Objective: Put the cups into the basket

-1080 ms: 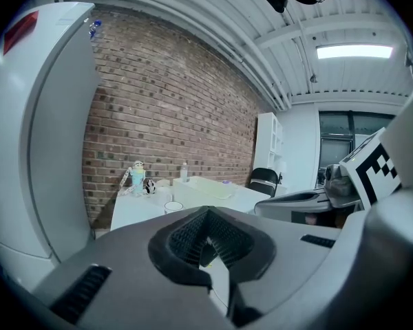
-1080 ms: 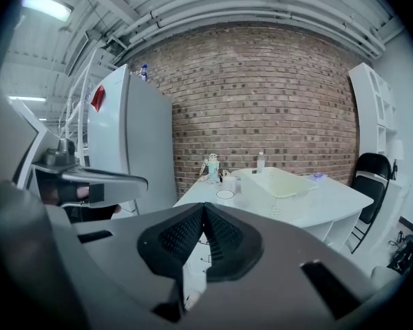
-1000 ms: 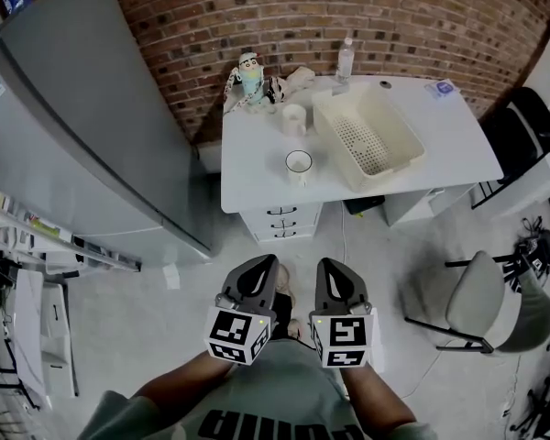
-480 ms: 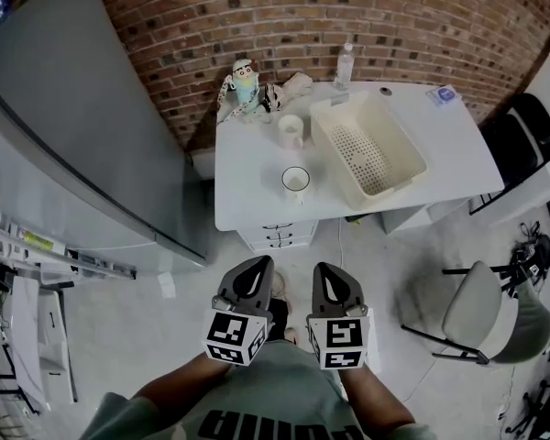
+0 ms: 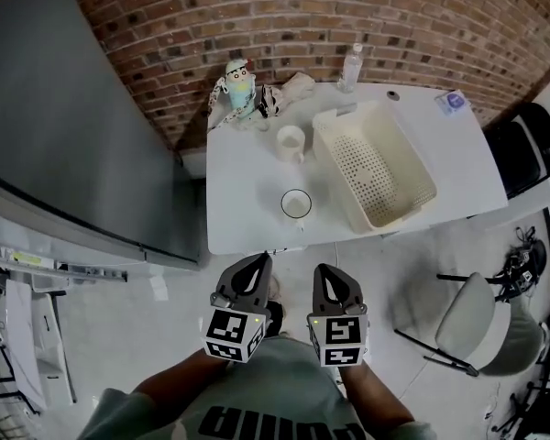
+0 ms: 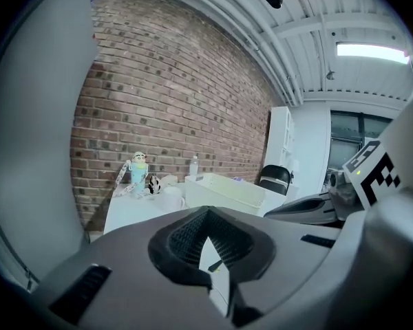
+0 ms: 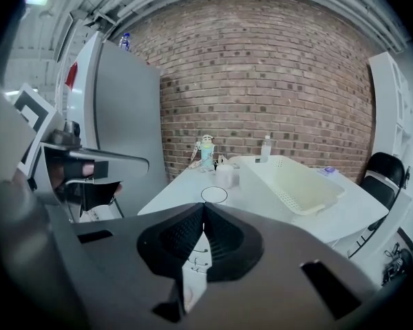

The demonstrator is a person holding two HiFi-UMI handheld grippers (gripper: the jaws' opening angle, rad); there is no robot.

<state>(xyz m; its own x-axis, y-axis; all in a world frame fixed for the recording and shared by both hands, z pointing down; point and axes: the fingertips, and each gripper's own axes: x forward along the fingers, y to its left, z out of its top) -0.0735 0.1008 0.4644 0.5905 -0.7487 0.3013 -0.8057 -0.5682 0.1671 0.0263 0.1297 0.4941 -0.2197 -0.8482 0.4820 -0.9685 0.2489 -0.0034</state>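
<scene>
Though the left hand-held gripper (image 5: 255, 264) and right hand-held gripper (image 5: 329, 272) are clenched empty, the stiff, probably breakable cups (image 5: 296, 203) suit a rim pinch.

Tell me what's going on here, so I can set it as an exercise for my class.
A person stands short of the white table, holding the left hand-held gripper and the right hand-held gripper, both shut and empty. On the table stand a near cup and a far cup beside an empty cream basket. Neither cup is in the basket yet.
</scene>
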